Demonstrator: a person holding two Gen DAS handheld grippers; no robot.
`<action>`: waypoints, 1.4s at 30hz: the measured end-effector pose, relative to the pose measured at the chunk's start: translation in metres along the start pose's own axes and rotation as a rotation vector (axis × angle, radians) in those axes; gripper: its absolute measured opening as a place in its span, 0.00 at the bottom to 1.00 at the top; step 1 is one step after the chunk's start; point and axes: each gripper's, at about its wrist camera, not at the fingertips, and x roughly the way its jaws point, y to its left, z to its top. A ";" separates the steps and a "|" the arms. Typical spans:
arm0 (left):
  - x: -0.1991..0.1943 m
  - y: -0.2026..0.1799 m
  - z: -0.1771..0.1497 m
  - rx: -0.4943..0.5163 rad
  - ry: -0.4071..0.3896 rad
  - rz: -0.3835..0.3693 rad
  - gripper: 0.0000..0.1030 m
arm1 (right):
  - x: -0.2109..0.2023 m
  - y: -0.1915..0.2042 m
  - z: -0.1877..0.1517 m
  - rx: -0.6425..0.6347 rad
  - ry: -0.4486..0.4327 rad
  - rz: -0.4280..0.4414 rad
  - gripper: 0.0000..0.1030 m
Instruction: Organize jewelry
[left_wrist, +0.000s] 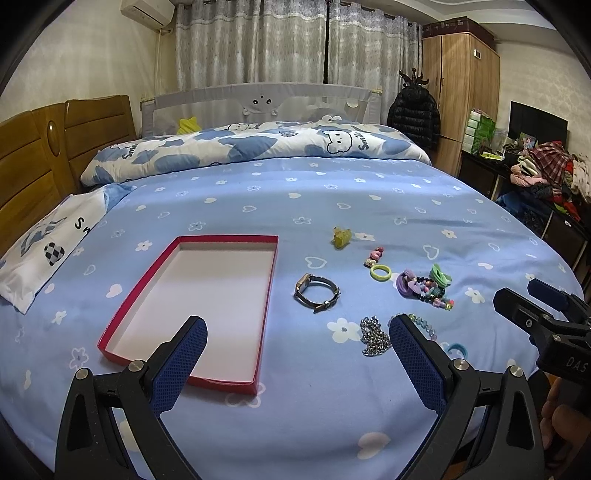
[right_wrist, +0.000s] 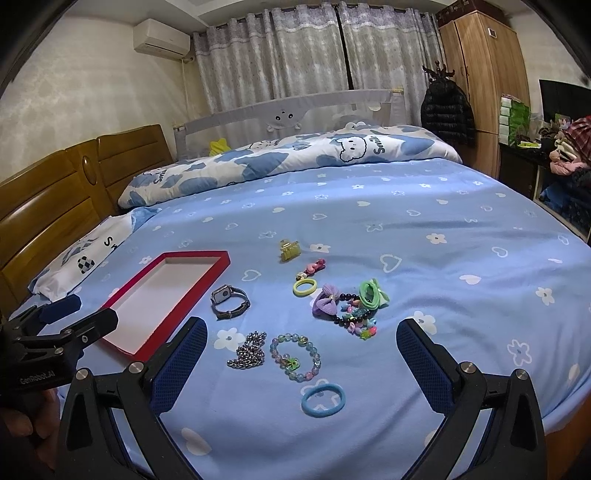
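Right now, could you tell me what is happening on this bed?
A person holds a gripper in each hand above the bed. Both the left gripper and right gripper are open and hold nothing. The red tray is empty. The watch, silver chain, bead bracelet and hair ties lie loose on the blue sheet, unsorted.
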 end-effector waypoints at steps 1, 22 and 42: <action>0.000 0.000 0.000 0.000 0.000 0.000 0.97 | 0.000 0.000 0.001 -0.001 0.000 0.000 1.00; 0.000 0.000 -0.001 0.001 -0.002 0.002 0.97 | 0.000 0.004 0.003 -0.005 0.000 0.011 1.00; 0.006 0.002 -0.002 0.000 0.012 0.003 0.97 | 0.002 0.005 0.001 -0.001 0.008 0.027 1.00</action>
